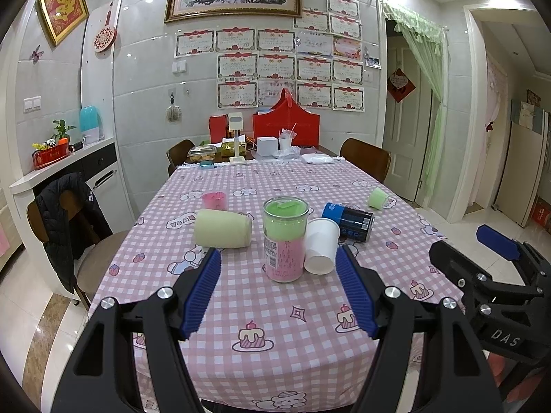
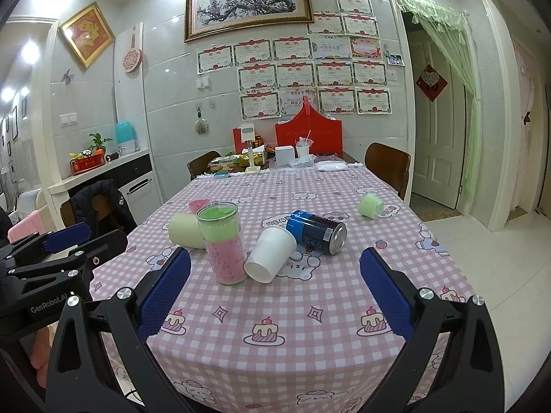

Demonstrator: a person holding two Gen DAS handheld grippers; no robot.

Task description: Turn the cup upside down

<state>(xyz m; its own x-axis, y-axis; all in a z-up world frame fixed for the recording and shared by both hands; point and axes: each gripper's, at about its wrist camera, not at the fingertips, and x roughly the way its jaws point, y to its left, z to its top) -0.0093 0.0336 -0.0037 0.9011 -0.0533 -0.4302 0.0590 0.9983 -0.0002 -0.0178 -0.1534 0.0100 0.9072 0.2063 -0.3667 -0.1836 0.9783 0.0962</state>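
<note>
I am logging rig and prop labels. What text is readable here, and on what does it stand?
"DAS": right gripper body.
"GenRobot.AI": left gripper body.
"VEAR": tablecloth print.
Unreadable: jar label, blue can lettering, wall certificates.

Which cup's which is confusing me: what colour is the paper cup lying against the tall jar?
White paper cup, clearest in the right wrist view.
</note>
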